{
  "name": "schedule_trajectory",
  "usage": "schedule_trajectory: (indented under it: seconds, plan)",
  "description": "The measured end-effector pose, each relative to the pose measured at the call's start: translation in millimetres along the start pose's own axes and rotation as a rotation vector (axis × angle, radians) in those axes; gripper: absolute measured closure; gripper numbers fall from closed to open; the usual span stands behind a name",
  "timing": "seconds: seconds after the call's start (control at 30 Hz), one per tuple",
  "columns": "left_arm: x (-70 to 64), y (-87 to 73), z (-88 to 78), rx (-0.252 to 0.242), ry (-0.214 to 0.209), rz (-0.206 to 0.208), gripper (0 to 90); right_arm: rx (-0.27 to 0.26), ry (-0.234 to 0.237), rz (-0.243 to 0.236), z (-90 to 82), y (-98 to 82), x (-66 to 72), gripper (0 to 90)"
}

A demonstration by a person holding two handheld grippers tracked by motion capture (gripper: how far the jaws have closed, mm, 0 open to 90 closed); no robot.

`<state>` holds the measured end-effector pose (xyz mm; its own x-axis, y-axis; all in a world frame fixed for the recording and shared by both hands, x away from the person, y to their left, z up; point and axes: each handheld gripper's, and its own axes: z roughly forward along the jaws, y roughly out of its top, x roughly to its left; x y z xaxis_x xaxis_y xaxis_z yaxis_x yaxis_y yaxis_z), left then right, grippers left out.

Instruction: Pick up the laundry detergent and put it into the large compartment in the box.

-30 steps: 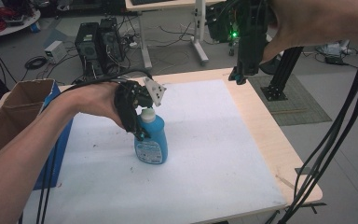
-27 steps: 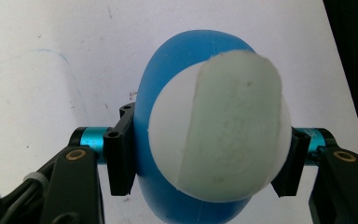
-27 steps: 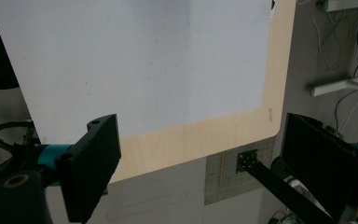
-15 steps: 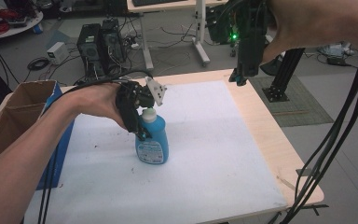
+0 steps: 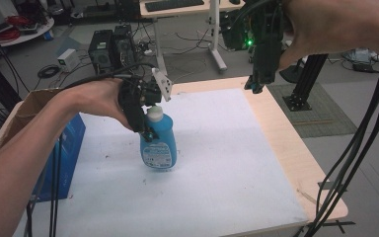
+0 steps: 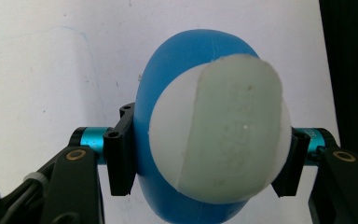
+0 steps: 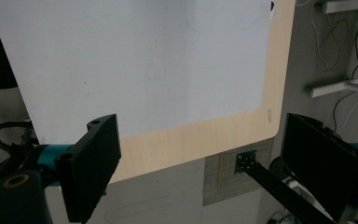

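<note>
while the left tool point(image 6: 205, 161) stays clamped on the bottle point(image 5: 158, 143), the right tool point(image 7: 214, 163) hangs wide open.

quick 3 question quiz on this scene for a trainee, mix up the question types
1. True or false: the left gripper is shut on the bottle just below its white cap.
2. Multiple choice: the right gripper is (a) gripping the cap, (b) open and held high over the table's far right corner, (c) resting flat on the white sheet.
3. Fill in: the bottle stands ____ on the sheet.

Key: 1 true; 2 b; 3 upright
</note>
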<state>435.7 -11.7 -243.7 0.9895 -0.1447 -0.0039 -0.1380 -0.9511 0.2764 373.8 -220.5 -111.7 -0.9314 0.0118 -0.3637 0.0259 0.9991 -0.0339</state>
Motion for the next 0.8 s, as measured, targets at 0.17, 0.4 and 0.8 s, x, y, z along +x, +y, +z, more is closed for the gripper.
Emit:
schedule_trajectory:
  seconds: [0.17, 0.4, 0.8]
  plan:
    - [-3.5, 5.9, -26.7, 0.022, 0.019, -0.026, 38.0, -0.004, -0.004, 0.0, -2.3, -1.7, 1.0, 11.3]
    - [-7.1, 16.6, -63.6, 0.043, 0.047, -0.054, 38.0, -0.006, -0.007, -0.005, -4.7, -2.0, 2.7, 11.3]
    - [-14.1, 15.3, -104.0, 0.02, 0.052, -0.105, 38.0, -0.013, -0.01, -0.004, -7.7, 0.0, 6.5, 11.3]
